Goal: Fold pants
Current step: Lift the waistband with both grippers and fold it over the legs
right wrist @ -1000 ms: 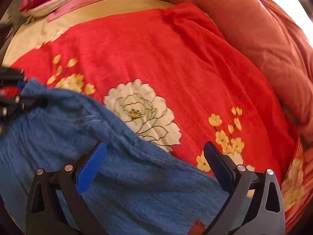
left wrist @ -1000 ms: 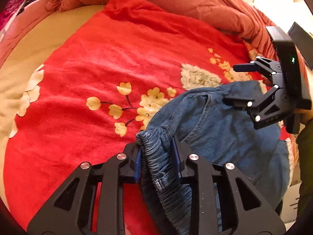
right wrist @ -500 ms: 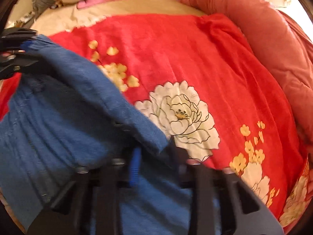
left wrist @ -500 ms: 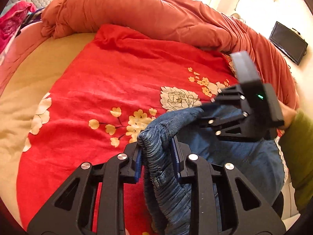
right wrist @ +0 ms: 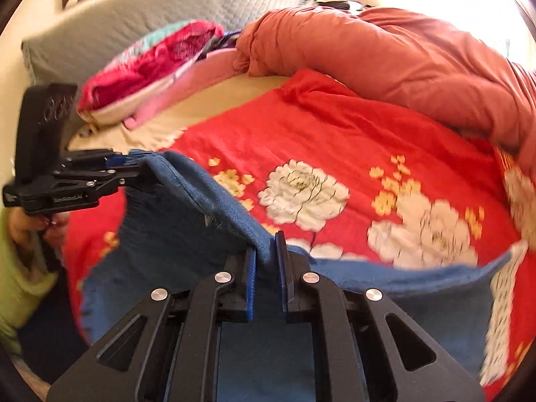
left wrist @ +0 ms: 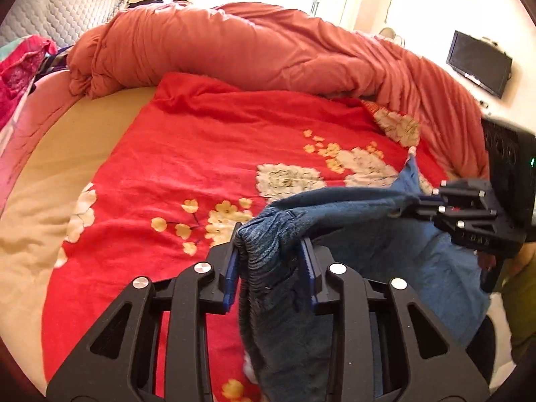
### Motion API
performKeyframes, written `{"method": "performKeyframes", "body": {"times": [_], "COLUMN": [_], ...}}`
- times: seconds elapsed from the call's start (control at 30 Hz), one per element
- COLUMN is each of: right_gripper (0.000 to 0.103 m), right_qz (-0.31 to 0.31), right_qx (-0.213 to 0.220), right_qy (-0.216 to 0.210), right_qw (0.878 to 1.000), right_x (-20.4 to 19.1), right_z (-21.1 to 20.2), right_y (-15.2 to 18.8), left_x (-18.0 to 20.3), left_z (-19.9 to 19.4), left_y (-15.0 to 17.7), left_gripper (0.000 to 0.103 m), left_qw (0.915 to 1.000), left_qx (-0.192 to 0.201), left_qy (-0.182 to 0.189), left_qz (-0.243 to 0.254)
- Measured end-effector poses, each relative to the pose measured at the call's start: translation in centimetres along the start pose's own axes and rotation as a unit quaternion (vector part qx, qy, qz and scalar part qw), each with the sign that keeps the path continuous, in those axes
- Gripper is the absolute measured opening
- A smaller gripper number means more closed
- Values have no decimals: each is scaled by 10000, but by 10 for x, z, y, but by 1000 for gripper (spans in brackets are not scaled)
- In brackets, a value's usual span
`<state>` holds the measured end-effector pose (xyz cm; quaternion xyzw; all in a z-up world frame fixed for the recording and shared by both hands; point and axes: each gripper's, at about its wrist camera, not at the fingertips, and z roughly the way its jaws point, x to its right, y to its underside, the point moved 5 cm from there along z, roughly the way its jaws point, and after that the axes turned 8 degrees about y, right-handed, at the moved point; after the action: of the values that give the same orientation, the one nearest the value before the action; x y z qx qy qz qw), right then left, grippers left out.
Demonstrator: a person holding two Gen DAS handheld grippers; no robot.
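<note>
Blue denim pants (left wrist: 351, 207) hang lifted between two black two-finger grippers w/ blue pads, above a red blanket w/ white and yellow flower print (left wrist: 207, 154) spread on a bed. Lower part of the pants drapes down toward the near edge of the blanket.

Left gripper (left wrist: 269, 258) is clenched on the gathered, ribbed waistband end of the pants; fabric bunches up between both blue pads and hangs down past the fingers. Its jaws have just been opening a bit, yet denim stays pressed between them. In the right wrist view the same left gripper (right wrist: 129, 164) shows at far left, holding a corner of the pants, w/ a hand (right wrist: 31, 227) and light green sleeve (right wrist: 16, 278) below it.

Right gripper (right wrist: 266, 264) is clamped nearly fully closed on a thin fold of the pants' upper edge; its jaws have just been closing on it. In the left wrist view the right gripper (left wrist: 417, 201) sits at right, pinching the far end of the taut top edge.

Behind the blanket: a rumpled orange-pink duvet (left wrist: 241, 50), beige sheet (left wrist: 67, 140), grey quilted headboard (right wrist: 140, 23), pink-red bundle of cloth (right wrist: 157, 57). Dark flat screen (left wrist: 479, 63) on the wall at right.
</note>
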<state>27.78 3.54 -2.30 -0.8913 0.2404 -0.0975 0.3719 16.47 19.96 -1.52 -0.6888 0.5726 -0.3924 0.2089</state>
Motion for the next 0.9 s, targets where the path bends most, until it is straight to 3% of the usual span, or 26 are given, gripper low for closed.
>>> {"method": "performKeyframes", "body": {"times": [0.23, 0.6, 0.8, 0.9], "right_gripper": [9, 9, 10, 10], "right_qz": [80, 241, 182, 202], "right_qx": [103, 192, 240, 172], "right_qy": [-47, -272, -352, -370], "right_qw": [9999, 9992, 9989, 9990], "right_x": [-23, -67, -88, -94], "right_z": [-50, -79, -95, -91], "right_y": [24, 84, 109, 120], "left_x": [29, 55, 57, 51], "left_z": [-21, -69, -73, -69], "left_y": [15, 74, 97, 109], "left_gripper": [26, 26, 26, 34], "left_qw": [9995, 9998, 9996, 9977], "left_qx": [118, 166, -148, -427], "left_qy": [-38, -57, -12, -242], "left_qz": [276, 130, -219, -476]}}
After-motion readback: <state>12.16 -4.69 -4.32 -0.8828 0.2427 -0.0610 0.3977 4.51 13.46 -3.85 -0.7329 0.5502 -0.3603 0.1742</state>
